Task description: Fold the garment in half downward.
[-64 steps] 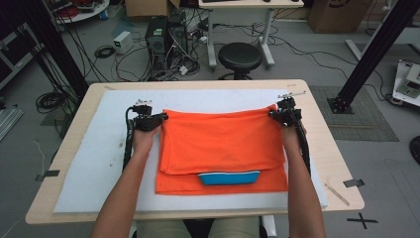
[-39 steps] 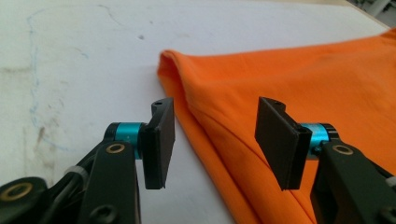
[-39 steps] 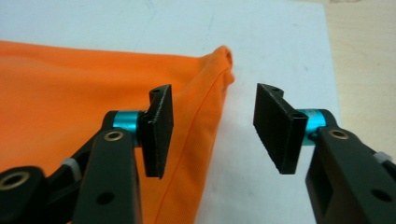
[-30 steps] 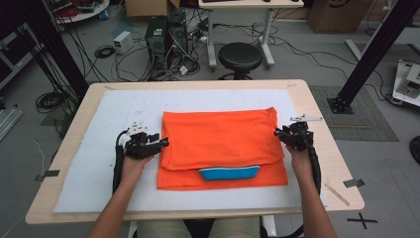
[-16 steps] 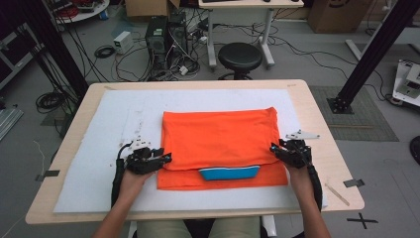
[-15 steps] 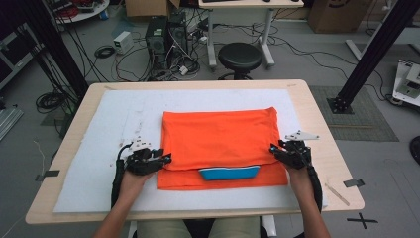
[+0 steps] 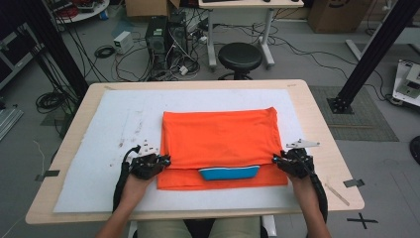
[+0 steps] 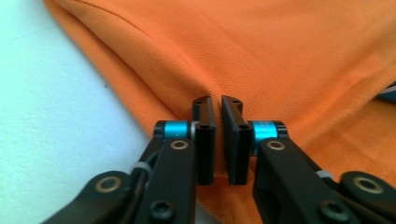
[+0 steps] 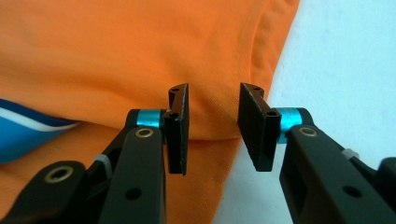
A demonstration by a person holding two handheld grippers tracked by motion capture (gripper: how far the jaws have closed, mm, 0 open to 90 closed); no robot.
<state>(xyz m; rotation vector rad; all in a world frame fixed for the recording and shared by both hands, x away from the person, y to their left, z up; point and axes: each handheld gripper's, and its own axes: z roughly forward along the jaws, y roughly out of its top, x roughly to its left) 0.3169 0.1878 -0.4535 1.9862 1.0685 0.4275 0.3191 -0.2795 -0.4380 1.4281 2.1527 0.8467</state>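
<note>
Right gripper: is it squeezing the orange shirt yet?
Apart. In the right gripper view, the right gripper has its jaws standing open, a clear gap on each side of the orange shirt fold.

Jaws nearly shut over orange shirt (image 8: pixel 280 56) edge.

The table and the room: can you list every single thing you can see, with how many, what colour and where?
shirt: one, orange, folded, middle of the sheet
collar: one, blue with a white stripe, near edge of the shirt
sheet: one, white, covers most of the table
table: one, light wood, centre
stool: one, black, behind the table
computer: one, black, on the floor among cables
tape: grey bits on the table's near corners
left gripper: one, black, jaws nearly together at the shirt's left edge
right gripper: one, black, jaws apart over the shirt's right edge
forearms: two, bottom of the high view
</note>
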